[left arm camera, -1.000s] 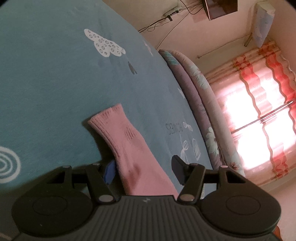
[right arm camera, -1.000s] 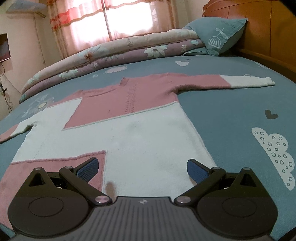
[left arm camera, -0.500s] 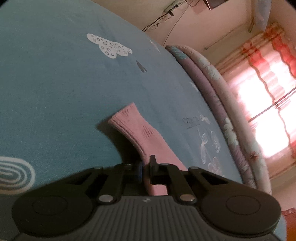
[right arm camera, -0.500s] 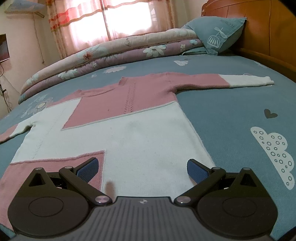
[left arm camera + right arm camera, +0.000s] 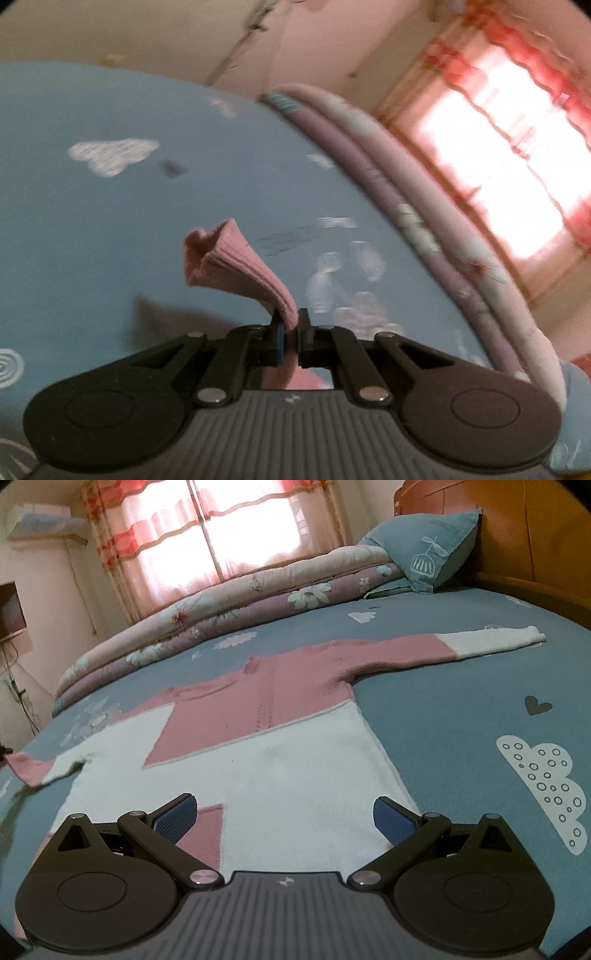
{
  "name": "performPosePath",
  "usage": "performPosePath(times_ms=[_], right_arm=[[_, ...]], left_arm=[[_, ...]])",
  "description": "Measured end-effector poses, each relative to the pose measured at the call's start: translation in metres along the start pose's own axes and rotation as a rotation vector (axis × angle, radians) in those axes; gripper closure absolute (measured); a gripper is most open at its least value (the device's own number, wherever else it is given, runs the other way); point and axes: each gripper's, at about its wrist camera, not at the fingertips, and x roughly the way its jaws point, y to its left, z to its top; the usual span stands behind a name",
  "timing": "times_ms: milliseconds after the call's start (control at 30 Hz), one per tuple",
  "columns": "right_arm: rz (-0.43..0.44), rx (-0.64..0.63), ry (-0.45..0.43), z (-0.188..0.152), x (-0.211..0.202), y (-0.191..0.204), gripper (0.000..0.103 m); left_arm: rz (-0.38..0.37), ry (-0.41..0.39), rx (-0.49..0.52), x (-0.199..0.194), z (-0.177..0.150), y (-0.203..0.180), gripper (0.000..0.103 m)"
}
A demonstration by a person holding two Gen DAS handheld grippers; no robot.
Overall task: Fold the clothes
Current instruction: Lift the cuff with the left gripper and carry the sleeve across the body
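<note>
Change since earlier frames: left gripper point(image 5: 290, 334), whose jaws had stood apart astride the pink cuff point(image 5: 225, 258), had closed on it and risen; the cuff, formerly flat on the bedsheet point(image 5: 92, 229), was lifted clear and cast a shadow below; the right gripper point(image 5: 283, 818) had kept its place
Left claw: clamped together on the pink cuff; the knit passed between the blue pads and hung down behind them
Cuff, orientation: long axis ran from the jaws up and to the left in the left wrist view; its open end pointed away from the gripper and flared into a soft funnel; image blurred
Right claw: apart; blue pads point(image 5: 177, 814) wide of each other with nothing between them, poised above the lower hem of the sweater point(image 5: 280, 760)
Sweater, position: spread flat on the blue patterned bedsheet, front up; pink upper panel, white lower body, a pink patch at the near left corner
Sweater, axes: body ran from the near hem towards the neckline farther off; sleeves lay crosswise; right sleeve point(image 5: 443, 648) stretched straight towards the headboard point(image 5: 517, 535), ending in white; left sleeve point(image 5: 44, 768) ended in pink at the picture's left edge, its tip raised
Surroundings: rolled floral quilt point(image 5: 240, 602) along the far side of the bed; blue pillow point(image 5: 424, 550) by the headboard; curtained window point(image 5: 229, 520) behind
</note>
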Motion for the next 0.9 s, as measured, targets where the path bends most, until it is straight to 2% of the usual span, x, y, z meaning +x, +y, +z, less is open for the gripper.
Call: performPosePath(times_ms=[167, 567, 900], right_arm=[[0.019, 0.034, 0.005, 0.003, -0.006, -0.006, 0.0], [0.06, 0.072, 0.004, 0.009, -0.016, -0.015, 0.0], [0.091, 0.06, 0.025, 0.009, -0.02, -0.015, 0.0]], left_arm=[[-0.073, 0.022, 0.099, -0.006, -0.008, -0.058, 0.1], [-0.223, 0.068, 0.235, -0.016, -0.05, -0.165, 0.1], [-0.295, 0.123, 0.277, -0.009, -0.084, -0.227, 0.1]])
